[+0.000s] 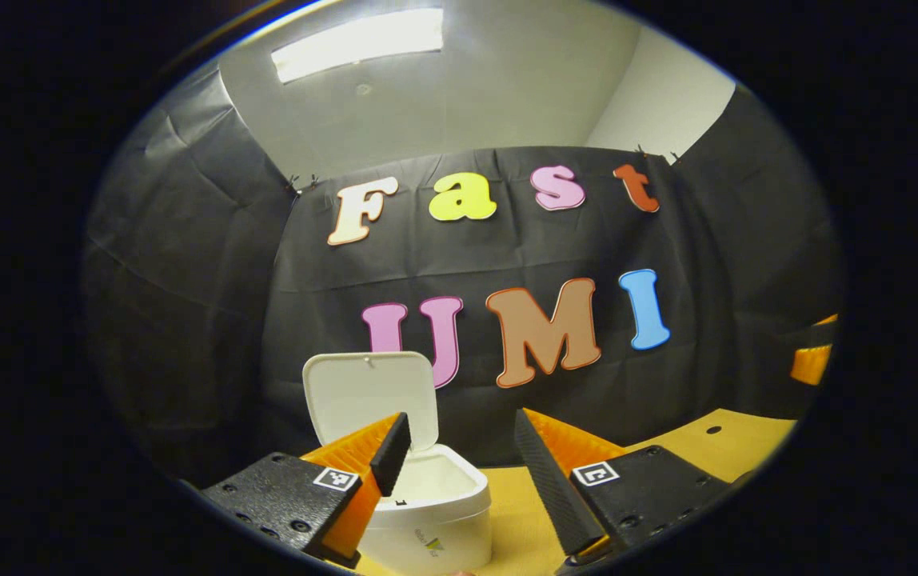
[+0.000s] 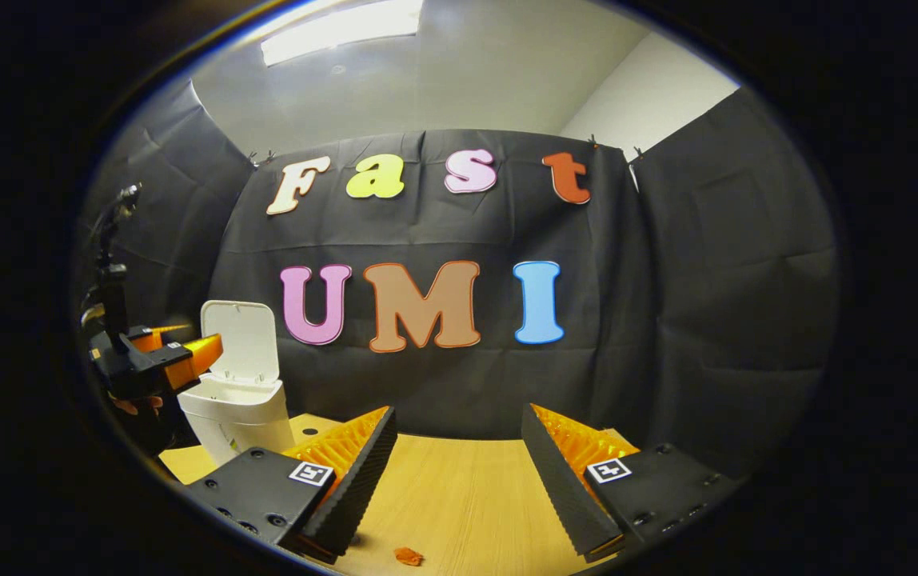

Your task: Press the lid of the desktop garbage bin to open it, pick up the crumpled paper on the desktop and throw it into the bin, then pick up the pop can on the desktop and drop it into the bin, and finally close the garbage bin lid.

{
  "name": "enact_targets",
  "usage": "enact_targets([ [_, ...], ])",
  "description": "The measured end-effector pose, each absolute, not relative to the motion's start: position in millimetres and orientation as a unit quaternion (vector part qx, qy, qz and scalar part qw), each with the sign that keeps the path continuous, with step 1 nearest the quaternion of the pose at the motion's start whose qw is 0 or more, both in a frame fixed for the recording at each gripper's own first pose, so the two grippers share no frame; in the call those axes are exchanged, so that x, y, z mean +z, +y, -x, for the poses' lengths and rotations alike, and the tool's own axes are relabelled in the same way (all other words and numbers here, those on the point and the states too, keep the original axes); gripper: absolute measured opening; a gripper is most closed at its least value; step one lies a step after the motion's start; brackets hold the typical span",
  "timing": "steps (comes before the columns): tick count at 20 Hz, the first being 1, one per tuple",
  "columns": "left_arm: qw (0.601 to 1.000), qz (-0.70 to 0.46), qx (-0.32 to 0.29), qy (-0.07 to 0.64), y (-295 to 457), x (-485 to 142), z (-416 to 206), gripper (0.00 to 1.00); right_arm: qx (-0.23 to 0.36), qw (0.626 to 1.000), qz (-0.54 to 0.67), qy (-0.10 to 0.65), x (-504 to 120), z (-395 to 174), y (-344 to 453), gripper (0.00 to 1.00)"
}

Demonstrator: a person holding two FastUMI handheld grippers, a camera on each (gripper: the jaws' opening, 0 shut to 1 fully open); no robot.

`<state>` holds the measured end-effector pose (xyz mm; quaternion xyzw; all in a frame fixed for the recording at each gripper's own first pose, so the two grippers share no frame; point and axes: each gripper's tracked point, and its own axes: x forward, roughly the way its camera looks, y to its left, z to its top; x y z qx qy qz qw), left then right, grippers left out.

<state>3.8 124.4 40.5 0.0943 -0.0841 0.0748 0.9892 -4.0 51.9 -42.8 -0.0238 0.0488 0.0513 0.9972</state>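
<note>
Left gripper view, open bin [image 1: 435,512] beneath spread fingers [image 1: 391,452], untouched

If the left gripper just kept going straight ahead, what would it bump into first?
Probably the white bin, whose raised lid stands just ahead of the open left gripper, slightly to one side. Past it hangs the black cloth wall; depth is hard to judge.

The white plastic desktop bin [image 2: 239,416] stands on the tan wooden table [image 2: 459,488] at lower left, its hinged lid [image 2: 240,340] upright behind it.
</note>
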Motion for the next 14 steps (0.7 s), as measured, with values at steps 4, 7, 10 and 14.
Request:
enact_targets([
  [4, 0.992, -0.069, 0.058, -0.092, 98, 43, 24, 0.92, 0.094, 0.986, 0.029, 0.134, -100, -6, 74, 0.99],
  [7, 0.991, -0.074, 0.062, -0.092, 93, 42, 43, 0.91, 0.124, 0.967, 0.008, 0.222, -154, -8, 89, 0.99],
  [10, 0.991, -0.069, 0.070, -0.089, 96, 40, 57, 0.92, 0.128, 0.954, 0.008, 0.272, -197, -12, 94, 1.00],
  [14, 0.992, -0.048, 0.095, -0.068, 112, 31, 73, 0.92, 0.136, 0.940, 0.050, 0.308, -247, -17, 98, 0.99],
])
